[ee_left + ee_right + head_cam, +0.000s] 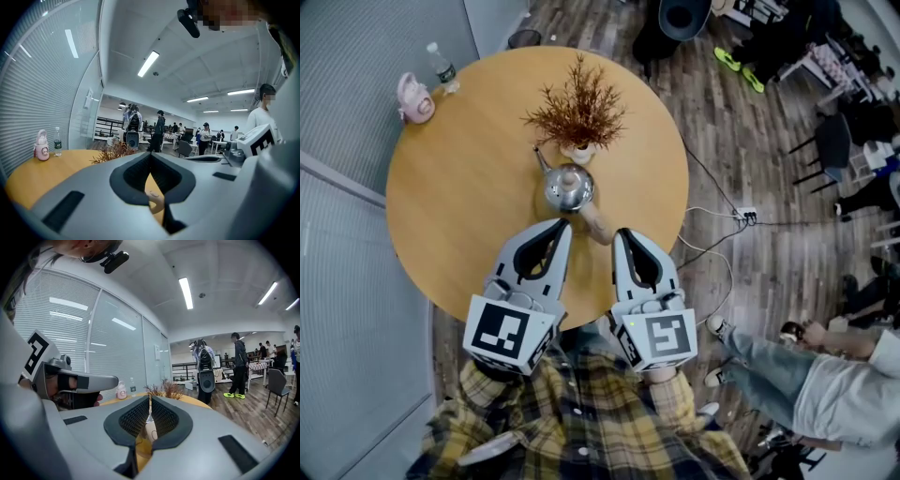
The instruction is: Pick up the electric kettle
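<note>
The electric kettle [569, 187] is a shiny steel pot with a thin spout, standing near the middle of the round wooden table [459, 206]. Its pale wooden handle [596, 221] points toward me. My left gripper [563, 223] is just left of the handle, its jaws closed together with nothing between them. My right gripper [620, 232] is just right of the handle's end, also shut and empty. In the left gripper view the left gripper [150, 153] shows the handle's tip [155, 202] below its meeting tips. In the right gripper view the right gripper [150, 398] frames the handle [151, 431] too.
A dried brown plant [578, 117] in a small pot stands right behind the kettle. A pink bottle [415, 98] and a water bottle [442, 67] sit at the table's far left edge. A power strip [745, 215] with cables lies on the floor; a seated person [825, 375] is at right.
</note>
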`<state>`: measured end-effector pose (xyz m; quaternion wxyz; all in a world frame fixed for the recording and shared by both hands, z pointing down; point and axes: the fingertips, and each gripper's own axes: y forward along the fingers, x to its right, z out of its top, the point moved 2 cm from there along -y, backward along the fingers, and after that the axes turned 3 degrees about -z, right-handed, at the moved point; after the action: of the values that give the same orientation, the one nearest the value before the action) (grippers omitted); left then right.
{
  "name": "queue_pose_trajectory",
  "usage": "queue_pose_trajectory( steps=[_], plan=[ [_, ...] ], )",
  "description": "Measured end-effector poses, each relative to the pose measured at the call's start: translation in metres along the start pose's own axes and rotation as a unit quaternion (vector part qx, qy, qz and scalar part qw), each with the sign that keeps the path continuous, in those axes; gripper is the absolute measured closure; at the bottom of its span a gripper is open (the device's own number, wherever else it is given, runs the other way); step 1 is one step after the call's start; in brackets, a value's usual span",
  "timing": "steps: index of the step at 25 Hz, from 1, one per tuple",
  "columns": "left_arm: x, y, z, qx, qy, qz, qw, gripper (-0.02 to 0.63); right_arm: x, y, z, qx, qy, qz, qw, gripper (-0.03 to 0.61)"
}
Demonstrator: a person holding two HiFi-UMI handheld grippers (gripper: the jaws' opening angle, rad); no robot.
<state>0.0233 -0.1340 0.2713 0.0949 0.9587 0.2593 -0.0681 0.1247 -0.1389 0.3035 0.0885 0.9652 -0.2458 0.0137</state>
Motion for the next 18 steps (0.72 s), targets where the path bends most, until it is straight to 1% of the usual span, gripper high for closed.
queue_pose_trajectory(
  steps=[3,6,12,14,15,17,18],
  plan=[
    [-0.01,0.001,-0.003,-0.004,-0.002,-0.002,1.0,0.612,-0.001,0.007,-0.005,0.0,-0.001,-0.016,1.0,0.544],
    [-0.019,0.0,-0.008,-0.007,-0.001,-0.009,0.9999,0.612,-0.002,0.011,-0.014,-0.012,0.001,-0.032,0.999,0.543],
    [-0.031,0.002,-0.026,-0.026,-0.01,-0.028,0.9992,0.612,0.001,0.018,-0.035,-0.014,-0.002,-0.069,0.997,0.541],
    [-0.035,0.005,-0.028,-0.03,-0.01,-0.027,0.9991,0.612,0.001,0.02,-0.044,-0.019,-0.003,-0.077,0.997,0.54],
    [-0.037,0.006,-0.03,-0.032,-0.01,-0.026,0.9991,0.612,0.001,0.021,-0.048,-0.023,-0.002,-0.08,0.997,0.535],
    [-0.039,0.009,-0.036,-0.034,-0.011,-0.03,0.9989,0.612,-0.001,0.023,-0.058,-0.034,0.002,-0.082,0.996,0.475],
    [-0.039,0.009,-0.04,-0.036,-0.012,-0.033,0.9987,0.612,-0.002,0.024,-0.063,-0.04,0.005,-0.086,0.996,0.465]
  ],
)
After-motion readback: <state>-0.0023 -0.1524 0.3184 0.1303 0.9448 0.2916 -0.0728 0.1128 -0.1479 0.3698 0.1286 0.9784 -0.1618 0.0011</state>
